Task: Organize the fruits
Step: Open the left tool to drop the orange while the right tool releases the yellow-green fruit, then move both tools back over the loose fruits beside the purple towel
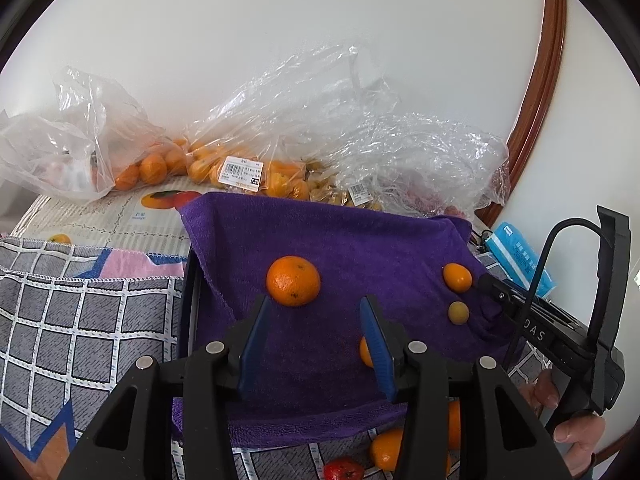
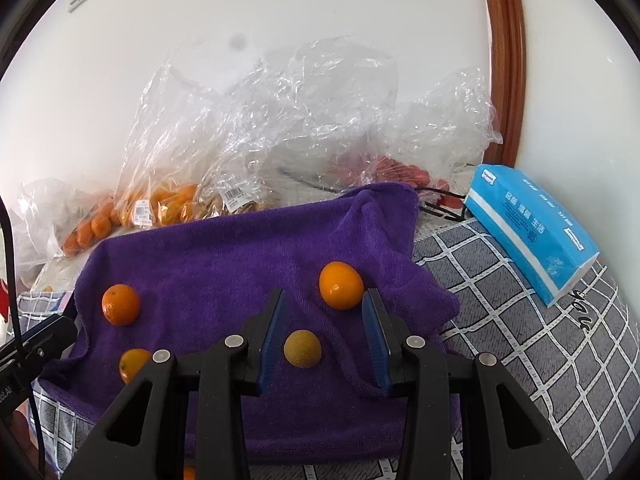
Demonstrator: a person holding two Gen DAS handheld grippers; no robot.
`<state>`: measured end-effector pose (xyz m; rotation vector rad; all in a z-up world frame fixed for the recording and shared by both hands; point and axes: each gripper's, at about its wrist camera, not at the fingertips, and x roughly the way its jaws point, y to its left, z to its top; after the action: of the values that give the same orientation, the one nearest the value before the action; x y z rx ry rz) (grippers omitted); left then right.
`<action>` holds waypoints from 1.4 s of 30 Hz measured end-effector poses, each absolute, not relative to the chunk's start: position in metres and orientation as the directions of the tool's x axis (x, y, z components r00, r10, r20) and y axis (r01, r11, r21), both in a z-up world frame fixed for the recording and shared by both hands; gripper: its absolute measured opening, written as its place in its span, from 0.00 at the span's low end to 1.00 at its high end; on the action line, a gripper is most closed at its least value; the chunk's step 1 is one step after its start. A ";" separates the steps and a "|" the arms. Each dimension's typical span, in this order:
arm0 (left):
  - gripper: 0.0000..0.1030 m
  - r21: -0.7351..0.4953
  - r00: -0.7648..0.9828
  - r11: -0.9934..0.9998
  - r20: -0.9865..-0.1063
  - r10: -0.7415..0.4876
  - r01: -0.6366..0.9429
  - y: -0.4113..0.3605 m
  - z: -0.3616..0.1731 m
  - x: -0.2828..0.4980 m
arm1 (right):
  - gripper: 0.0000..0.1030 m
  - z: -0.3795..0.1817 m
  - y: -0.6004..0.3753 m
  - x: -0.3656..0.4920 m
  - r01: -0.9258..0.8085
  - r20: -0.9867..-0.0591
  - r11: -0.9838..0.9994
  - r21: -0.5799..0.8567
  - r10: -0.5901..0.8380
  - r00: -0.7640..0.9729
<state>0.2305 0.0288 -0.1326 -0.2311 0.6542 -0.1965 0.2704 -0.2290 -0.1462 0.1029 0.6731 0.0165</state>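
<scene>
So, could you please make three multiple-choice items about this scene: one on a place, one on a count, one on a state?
1. Where does the blue tissue pack lie?
A. On the purple towel
B. On the grey checked cloth, right of the purple towel
C. Inside a plastic bag

2. How many loose fruits lie on the purple towel in the right wrist view?
A. Two
B. Four
C. Seven

3. How is the right tool?
A. Open, with the yellowish fruit between its fingers
B. Shut on an orange
C. Open, holding the tissue pack

Answers: 1 B, the pack rests on the grey checked cloth. 2 B, three orange fruits and one yellowish fruit show. 3 A, the blue pads stand apart on both sides of the fruit, not touching it.
</scene>
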 end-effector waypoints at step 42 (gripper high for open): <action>0.55 -0.150 0.693 0.989 -0.714 -0.099 -0.014 0.089 -0.166 0.117 | 0.38 -0.136 -0.200 0.134 0.001 -0.675 0.995 0.095 0.064 0.735</action>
<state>0.1174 0.0893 -0.1663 -0.1482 0.8047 -0.0473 0.1336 -0.2002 -0.1360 0.0917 0.7448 0.0342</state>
